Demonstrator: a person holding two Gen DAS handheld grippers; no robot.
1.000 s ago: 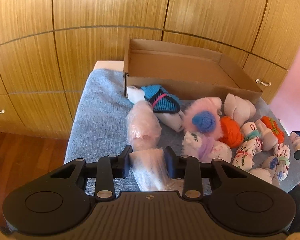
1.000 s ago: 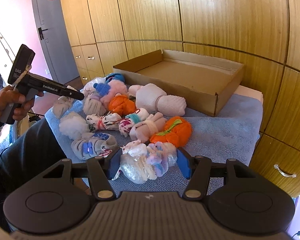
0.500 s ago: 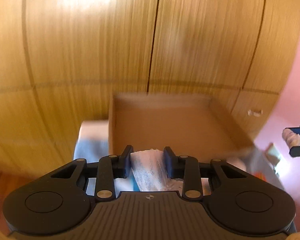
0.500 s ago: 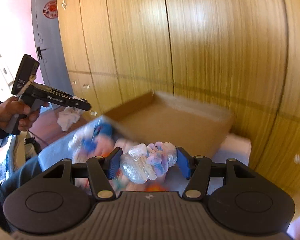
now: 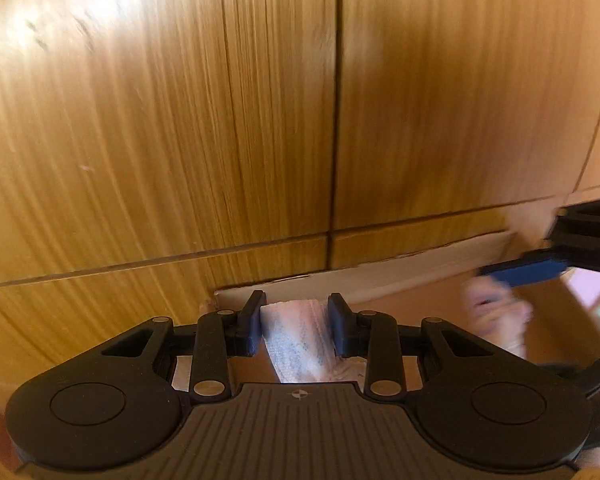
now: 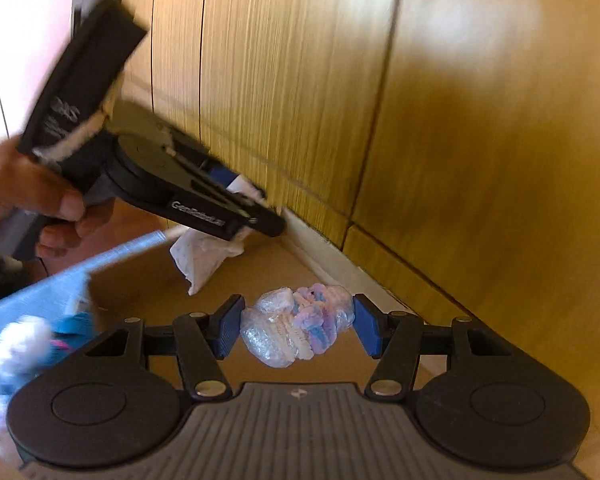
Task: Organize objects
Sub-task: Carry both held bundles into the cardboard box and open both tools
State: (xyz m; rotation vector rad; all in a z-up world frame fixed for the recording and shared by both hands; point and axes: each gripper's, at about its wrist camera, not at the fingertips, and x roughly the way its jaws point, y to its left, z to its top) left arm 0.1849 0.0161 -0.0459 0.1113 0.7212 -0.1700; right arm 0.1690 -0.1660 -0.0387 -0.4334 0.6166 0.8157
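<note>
Both claws hang over the open cardboard box (image 6: 204, 276), each carrying a plastic-wrapped bundle of socks.

The left claw (image 5: 296, 322) is clamped narrowly on a long white-and-pink wrapped roll (image 5: 300, 344). From the right wrist view, that roll droops below the pads toward the box floor, near the back wall. The right claw (image 6: 298, 330) stands somewhat wider, its blue pads pressing both ends of a crinkly bundle with pink and blue patches (image 6: 296, 326), held above the bare box floor. The wooden cabinet doors (image 5: 260, 120) rise directly behind the box. On the blue towel (image 6: 32, 300) over the tabletop, more rolled socks (image 6: 18, 350) wait, blurred at the left edge.

The step in hand looks like placement into the box. To do it well, each bundle should probably go down until it rests on the cardboard before the pads part, as slick wrapping may roll if dropped. Setting them side by side against the back wall would leave room for the remaining pile. The two claws sit close together, so keeping their paths separate would avoid a knock.
</note>
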